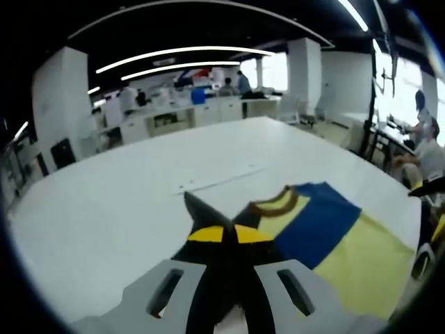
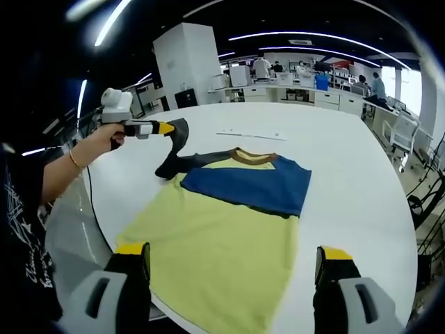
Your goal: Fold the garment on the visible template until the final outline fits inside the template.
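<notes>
Two yellow-tipped jaws of the left gripper [image 1: 227, 234] are pinched together on the dark sleeve [image 1: 198, 207] in the left gripper view. The shirt [image 1: 334, 236] spreads right of and beyond the jaws on the white table [image 1: 104, 209]: blue chest band, pale yellow body, brown ribbed collar [image 1: 278, 203], soft flat knit.

Right gripper view: right gripper [image 2: 236, 261] jaws spread wide, nothing between them, hovering over the yellow hem at the table's near edge. Shirt lies flat just ahead. The left gripper, in a person's hand [image 2: 104, 139], lifts the dark sleeve off the table at far left.
</notes>
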Demonstrator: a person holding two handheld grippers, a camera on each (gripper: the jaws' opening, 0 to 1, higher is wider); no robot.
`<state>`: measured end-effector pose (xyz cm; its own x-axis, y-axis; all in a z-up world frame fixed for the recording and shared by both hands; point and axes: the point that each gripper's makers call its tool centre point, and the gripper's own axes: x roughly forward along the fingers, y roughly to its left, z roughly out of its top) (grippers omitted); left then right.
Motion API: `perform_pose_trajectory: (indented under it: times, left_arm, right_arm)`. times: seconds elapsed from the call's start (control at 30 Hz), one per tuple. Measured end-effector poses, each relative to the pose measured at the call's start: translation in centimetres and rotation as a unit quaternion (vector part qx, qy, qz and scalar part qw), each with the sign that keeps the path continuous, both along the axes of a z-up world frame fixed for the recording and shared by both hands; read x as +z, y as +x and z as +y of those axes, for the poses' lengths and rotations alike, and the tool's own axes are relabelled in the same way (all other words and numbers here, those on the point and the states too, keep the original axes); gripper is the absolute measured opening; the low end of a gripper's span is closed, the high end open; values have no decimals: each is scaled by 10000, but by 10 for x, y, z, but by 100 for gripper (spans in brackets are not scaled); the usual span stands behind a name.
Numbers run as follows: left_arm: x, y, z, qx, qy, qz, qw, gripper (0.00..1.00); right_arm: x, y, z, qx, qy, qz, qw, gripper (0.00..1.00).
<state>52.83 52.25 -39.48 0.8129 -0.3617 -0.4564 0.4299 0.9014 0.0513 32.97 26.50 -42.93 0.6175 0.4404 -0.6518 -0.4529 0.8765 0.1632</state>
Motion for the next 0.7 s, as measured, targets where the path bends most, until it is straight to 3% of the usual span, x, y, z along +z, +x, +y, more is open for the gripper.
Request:
perform_pose_trajectory:
  times: [0.7]
  left_arm:
    - [1, 4, -95, -794, -93, -64, 9968, 0]
  right_arm:
    - [-7, 0, -7, -58, 17, 84, 9999, 99]
